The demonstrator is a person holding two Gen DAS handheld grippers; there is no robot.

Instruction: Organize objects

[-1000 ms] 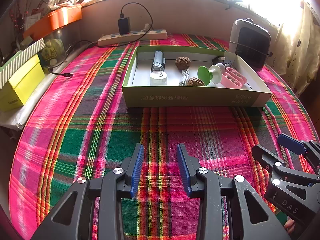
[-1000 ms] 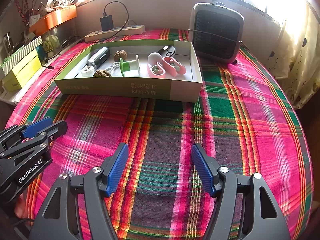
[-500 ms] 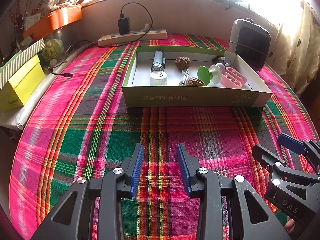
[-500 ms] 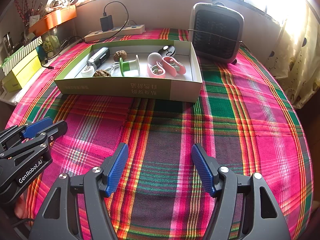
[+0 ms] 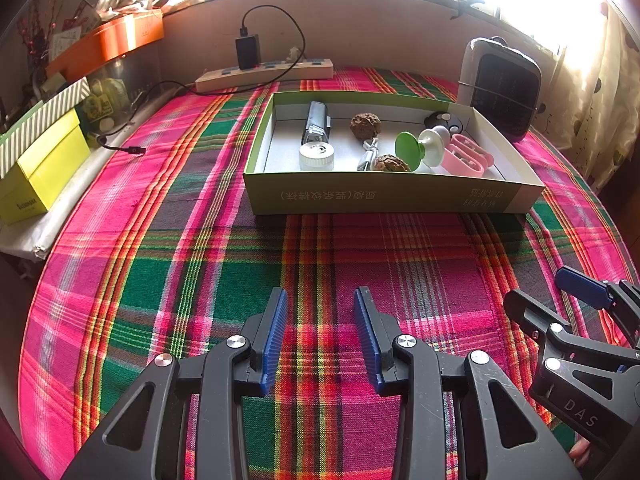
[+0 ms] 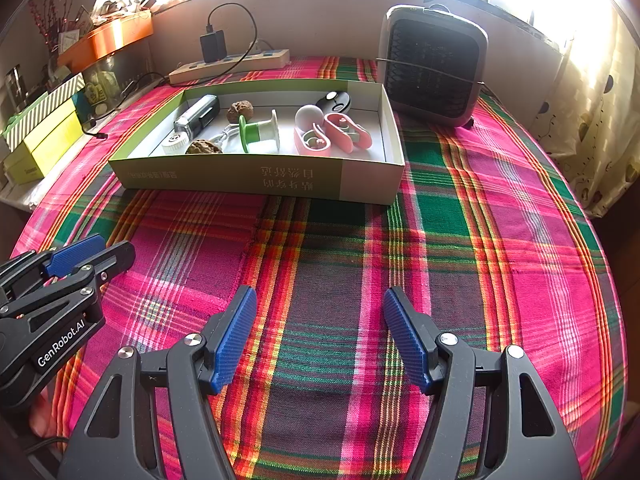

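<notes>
A green cardboard box point(image 5: 384, 197) point(image 6: 256, 178) sits on the plaid tablecloth ahead of both grippers. It holds a silver device point(image 5: 317, 122), a white round cap point(image 5: 316, 156), two walnuts point(image 5: 365, 126), a white cable, a green-and-white spool point(image 5: 420, 145) point(image 6: 258, 133), two pink clips point(image 5: 466, 156) point(image 6: 346, 132) and a black round item point(image 6: 335, 101). My left gripper point(image 5: 320, 304) is open and empty, low over the cloth. My right gripper point(image 6: 319, 302) is open wider and empty, to its right.
A small grey heater point(image 6: 434, 66) point(image 5: 500, 86) stands behind the box's right end. A power strip with a charger point(image 5: 264, 70) lies at the back. Yellow and striped boxes point(image 5: 40, 160) sit at the left edge. A curtain hangs at the right.
</notes>
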